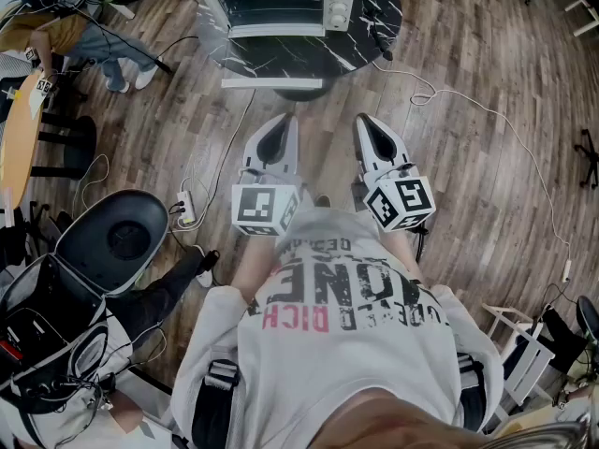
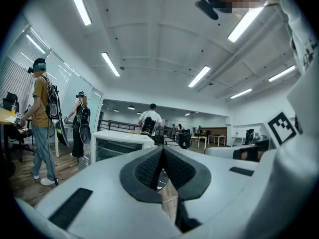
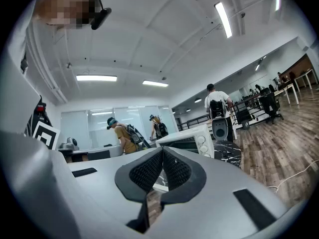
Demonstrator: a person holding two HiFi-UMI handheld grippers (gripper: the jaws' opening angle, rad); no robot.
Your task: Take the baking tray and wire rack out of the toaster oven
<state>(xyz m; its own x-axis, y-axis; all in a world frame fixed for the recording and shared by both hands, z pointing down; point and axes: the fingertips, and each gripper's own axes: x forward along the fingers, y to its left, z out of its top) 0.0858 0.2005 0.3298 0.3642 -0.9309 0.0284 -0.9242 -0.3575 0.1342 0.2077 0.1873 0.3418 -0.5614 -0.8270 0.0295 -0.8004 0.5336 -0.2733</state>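
Left gripper (image 1: 280, 122) and right gripper (image 1: 366, 121) are held side by side in front of the person's torso, level, with the tips aimed at the toaster oven (image 1: 281, 3). Each carries its marker cube at the rear, close to the person's grey shirt (image 1: 346, 344).

Left gripper view: the two dark ribbed pads (image 2: 149, 167) are pressed together at the tip, with nothing between them. Right gripper view: same, pads (image 3: 175, 169) meeting at the tip and empty.

The white toaster oven stands on a round dark marbled table (image 1: 374, 17), well apart from both sets of fingertips, with open wood floor (image 1: 487, 157) between. In both gripper views it shows just behind the closed tips: left of them for the left gripper, right of them for the right.

The oven's glass door looks closed. The baking tray and wire rack cannot be made out through the glass. Neither gripper touches the oven or the table.
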